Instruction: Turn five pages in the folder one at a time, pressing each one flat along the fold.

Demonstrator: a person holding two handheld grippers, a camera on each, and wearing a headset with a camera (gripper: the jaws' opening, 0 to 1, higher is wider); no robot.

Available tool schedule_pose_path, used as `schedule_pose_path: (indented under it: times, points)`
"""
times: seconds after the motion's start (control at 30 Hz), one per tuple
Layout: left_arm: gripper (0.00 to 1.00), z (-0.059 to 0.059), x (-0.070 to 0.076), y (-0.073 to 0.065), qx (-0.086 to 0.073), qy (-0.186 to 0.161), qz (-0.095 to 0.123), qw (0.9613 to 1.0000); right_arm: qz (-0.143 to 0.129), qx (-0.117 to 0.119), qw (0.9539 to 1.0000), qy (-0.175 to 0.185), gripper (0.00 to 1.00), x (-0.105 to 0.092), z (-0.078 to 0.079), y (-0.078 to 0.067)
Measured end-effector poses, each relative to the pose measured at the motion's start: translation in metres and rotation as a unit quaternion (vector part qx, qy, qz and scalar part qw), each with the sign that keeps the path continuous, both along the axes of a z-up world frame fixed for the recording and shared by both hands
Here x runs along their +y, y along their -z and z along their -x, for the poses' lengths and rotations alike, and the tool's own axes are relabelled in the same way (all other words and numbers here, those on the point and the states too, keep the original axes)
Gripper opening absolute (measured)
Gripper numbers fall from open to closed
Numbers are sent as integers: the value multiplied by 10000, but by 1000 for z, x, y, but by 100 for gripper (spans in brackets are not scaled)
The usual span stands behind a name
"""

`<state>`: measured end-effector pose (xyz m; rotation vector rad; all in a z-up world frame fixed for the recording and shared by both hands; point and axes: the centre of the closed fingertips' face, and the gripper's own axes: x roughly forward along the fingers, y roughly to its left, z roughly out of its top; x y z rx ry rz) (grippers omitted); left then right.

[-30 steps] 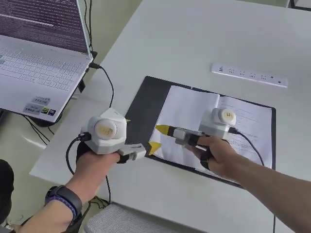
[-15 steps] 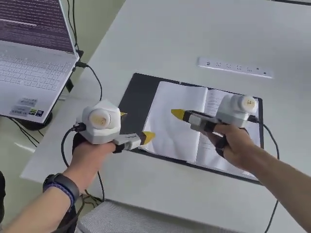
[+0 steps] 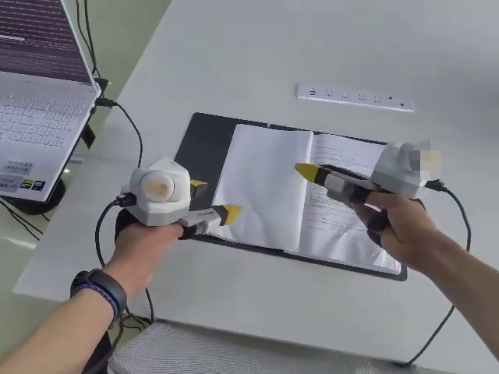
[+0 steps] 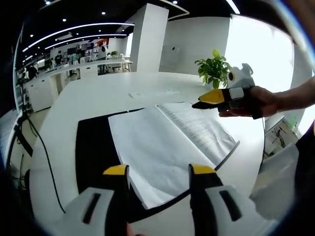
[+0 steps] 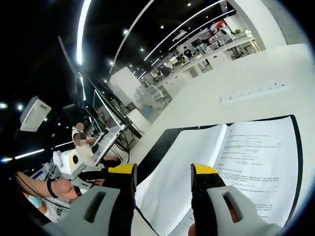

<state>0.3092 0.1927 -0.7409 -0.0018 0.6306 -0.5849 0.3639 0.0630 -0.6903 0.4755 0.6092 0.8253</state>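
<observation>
**Folder lies open, both grippers empty above it**

At the far left of the head view an open laptop (image 3: 31, 101) sits at the edge of the white table (image 3: 312, 47). A black cable (image 3: 134, 132) runs from its side down past the table edge. A dark wristband (image 3: 100, 287) shows on the arm behind the left gripper (image 3: 215, 197).

This gripper's yellow-tipped jaws stand apart with nothing between them. In its own view they frame the near corner of the blank page, where the page meets the black cover.

The folder (image 3: 199, 144) lies open and flat near the table's front edge. Its black inside cover is bare on the left. A blank white page (image 3: 261, 179) comes next, then a printed page (image 3: 343, 210) right of the fold.

The right gripper (image 3: 308, 172) is held over the printed page, raised off the paper in the left gripper view. Its jaws are also spread and grip nothing.

Behind the folder, well apart from it, a white power strip (image 3: 355, 97) lies along the table. A cable trails from the right gripper off the near edge. Nothing lies on either page.
</observation>
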Motion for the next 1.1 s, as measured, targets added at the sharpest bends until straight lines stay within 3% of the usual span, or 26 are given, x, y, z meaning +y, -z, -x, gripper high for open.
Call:
schedule_pose_path:
  times: [0.37,0.47,0.6,0.67,0.73,0.83,0.87,0.9,0.97,1.1]
  points:
    - [26,-1,-14,29,173,73,-30,9998,133,20,9999,73,43,-22,8,7]
    - [20,-1,-10,41,266,55,-181,9995,163,61,9998,70,43,-24,10,10]
    - [9,-2,-2,51,363,-135,-136,9992,170,89,9998,79,43,-25,13,12]
    - [5,1,3,61,449,-133,-363,9982,161,107,9998,72,43,-24,14,13]
    - [6,4,1,65,488,-46,-410,9980,194,130,9997,62,43,-25,15,16]
    - [2,11,4,77,504,206,-848,9949,182,185,9996,69,43,-26,16,19]
    - [2,13,3,78,532,207,-854,9947,189,194,9996,66,43,-25,16,20]
    - [1,10,3,74,378,110,-763,9963,196,200,9996,53,43,-25,16,21]
    - [0,14,6,73,485,-60,-633,9968,220,203,9996,20,43,-23,15,22]
    - [0,12,7,73,347,-46,-662,9972,221,233,9995,-21,42,-18,14,25]
